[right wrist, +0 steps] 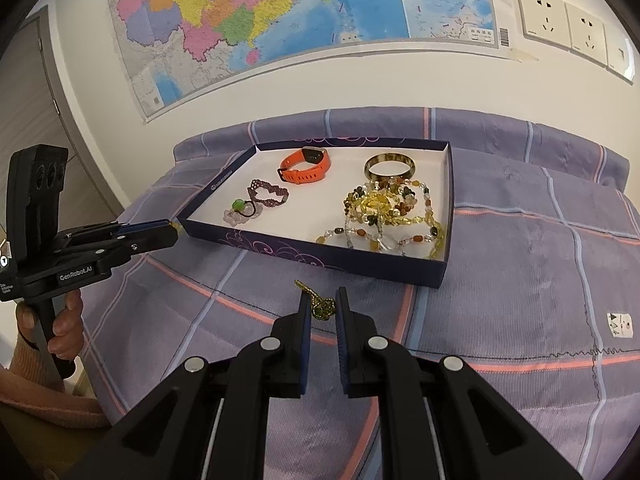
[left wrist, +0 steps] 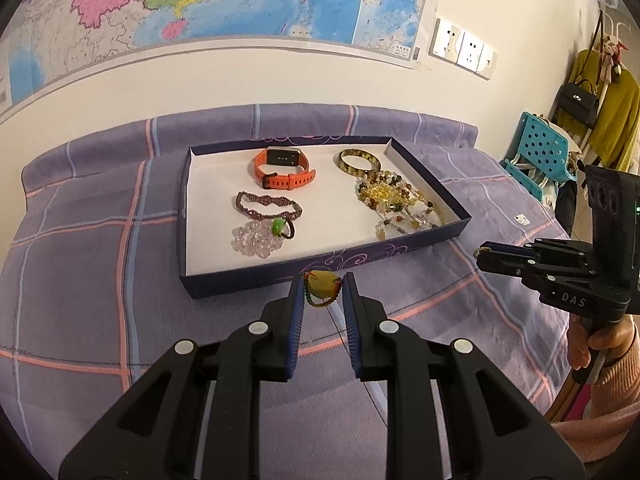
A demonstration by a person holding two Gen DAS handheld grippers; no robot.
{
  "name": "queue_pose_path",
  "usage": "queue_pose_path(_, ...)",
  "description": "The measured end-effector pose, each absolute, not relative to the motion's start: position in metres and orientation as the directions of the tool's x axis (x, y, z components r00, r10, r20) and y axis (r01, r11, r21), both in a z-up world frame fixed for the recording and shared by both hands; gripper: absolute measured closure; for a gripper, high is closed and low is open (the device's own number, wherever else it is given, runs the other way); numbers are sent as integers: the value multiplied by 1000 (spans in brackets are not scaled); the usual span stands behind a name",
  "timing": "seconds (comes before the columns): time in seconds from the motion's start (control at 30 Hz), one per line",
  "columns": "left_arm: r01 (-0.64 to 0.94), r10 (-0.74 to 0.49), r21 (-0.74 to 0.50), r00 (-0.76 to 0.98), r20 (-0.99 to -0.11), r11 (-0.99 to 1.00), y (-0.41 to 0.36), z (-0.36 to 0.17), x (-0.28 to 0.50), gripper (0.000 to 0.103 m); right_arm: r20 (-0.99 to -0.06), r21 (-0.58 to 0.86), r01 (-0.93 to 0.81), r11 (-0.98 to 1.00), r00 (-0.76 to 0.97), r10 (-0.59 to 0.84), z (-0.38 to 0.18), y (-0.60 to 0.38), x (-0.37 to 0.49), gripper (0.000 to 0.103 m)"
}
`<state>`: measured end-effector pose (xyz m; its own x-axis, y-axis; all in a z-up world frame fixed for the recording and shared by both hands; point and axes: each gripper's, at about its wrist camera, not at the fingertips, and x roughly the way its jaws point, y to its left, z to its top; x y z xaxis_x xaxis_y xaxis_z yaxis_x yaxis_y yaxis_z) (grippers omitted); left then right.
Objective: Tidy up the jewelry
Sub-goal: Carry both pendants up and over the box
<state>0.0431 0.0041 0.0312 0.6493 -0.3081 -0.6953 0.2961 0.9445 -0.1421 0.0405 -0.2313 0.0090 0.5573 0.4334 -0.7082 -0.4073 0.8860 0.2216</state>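
My left gripper (left wrist: 322, 286) pinches a yellow stone pendant (left wrist: 323, 280) on a green beaded cord, just before the shallow cardboard tray (left wrist: 320, 266). My right gripper (right wrist: 322, 306) clamps the knotted braided cord end (right wrist: 323, 307) above the ribbed plaid cloth (right wrist: 520, 280).

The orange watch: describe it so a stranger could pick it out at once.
On the purple plaid bedspread lies a shallow dark box with a white floor. The orange watch lies at the back of it, left of the amber bangle. It alone has a rubber strap and dark screen; everything else is beads or stone.
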Motion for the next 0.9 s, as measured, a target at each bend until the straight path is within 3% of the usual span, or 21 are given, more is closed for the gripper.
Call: queue_pose_path(0.9,263,-269,-117,670,-692,958,-2,32,88,83,-694,187,-418,889,584,420,25,-217,95,93)
